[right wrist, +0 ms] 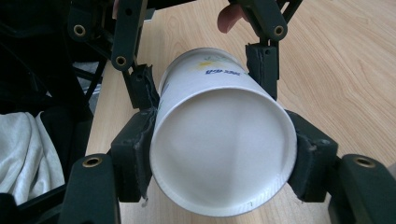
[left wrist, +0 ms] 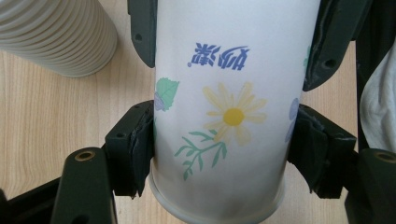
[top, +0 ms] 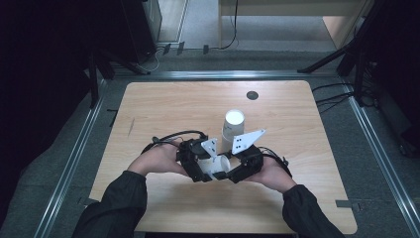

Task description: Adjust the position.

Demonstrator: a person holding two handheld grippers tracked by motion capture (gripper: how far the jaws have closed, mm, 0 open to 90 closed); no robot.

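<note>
Paper cup (top: 218, 166) with a printed yellow flower lies on its side just above the wooden bench (top: 163, 106), held between both claws near the person's edge. Its long axis runs level across the bench from one hand to the other; in the right gripper view the white bottom (right wrist: 223, 149) faces the camera, and in the left gripper view the print stands upside down. The left claw (left wrist: 219, 144) is clamped on the cup wall, its pads pressing both sides. The right claw (right wrist: 223, 154) is closed on the cup's bottom end, pads touching the wall. Just behind the claws stands a stack of white paper cups (top: 232, 126), upright, close to the right gripper's grey plate (top: 247, 140). A small dark round disc (top: 252, 95) sits near the bench's far edge, well apart.
</note>
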